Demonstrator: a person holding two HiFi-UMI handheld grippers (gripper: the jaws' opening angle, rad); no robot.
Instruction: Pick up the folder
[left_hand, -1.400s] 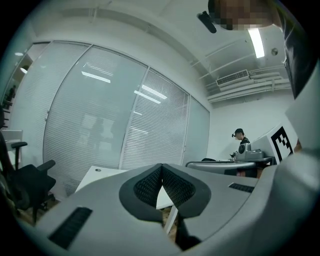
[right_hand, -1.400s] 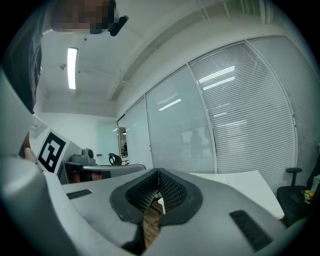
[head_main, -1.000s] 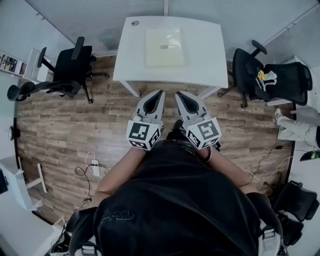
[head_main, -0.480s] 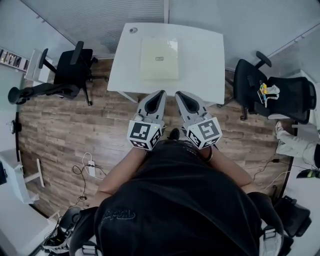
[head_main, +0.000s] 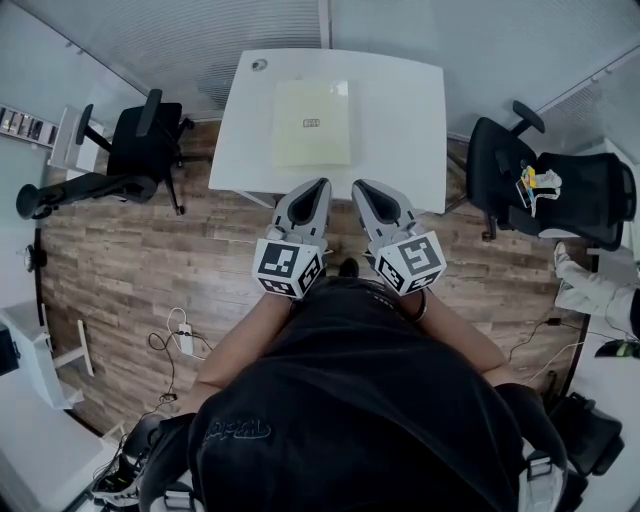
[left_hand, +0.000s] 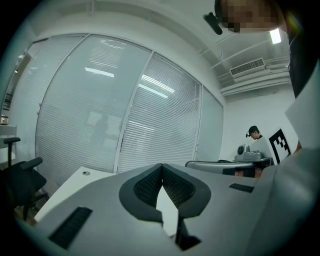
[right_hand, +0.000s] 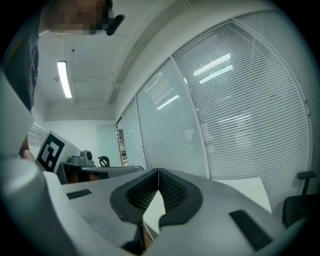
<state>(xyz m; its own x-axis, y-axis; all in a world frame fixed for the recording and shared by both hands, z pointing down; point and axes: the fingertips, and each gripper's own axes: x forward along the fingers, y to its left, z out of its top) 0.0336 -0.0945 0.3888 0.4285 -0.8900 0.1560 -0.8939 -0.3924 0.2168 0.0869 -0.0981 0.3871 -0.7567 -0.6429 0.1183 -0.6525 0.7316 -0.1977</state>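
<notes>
Item: folder (head_main: 312, 123), one, flat pale-cream rectangle with a small dark label at its middle. It lies on the left half of the white table (head_main: 400, 110) and is touched by neither tool. Only the head view shows it; both gripper views look level across the room and miss it. Table: one, smooth white top with rounded corners and a round grommet (head_main: 259, 64) at the far left corner. Left gripper (head_main: 322, 184): one, grey shell with black ribbed pads, jaws closed tip to tip on nothing, tips at the table's near edge, well short of the folder. Right gripper (head_main: 358, 186): one, same make, jaws likewise closed and empty, just beside the left. Each carries one cube with black-and-white square markers, seen from above only. Black office chairs: one to the left (head_main: 135, 150), one to the right (head_main: 560, 185), both on wood-plank floor (head_main: 120, 260). Power strip (head_main: 188, 338): one, white, with a cable, on the floor. Gripper views alone show the glass wall with slatted blinds (left_hand: 100, 115), a ceiling strip lamp (right_hand: 64, 79) and a distant person (left_hand: 255, 134).
</notes>
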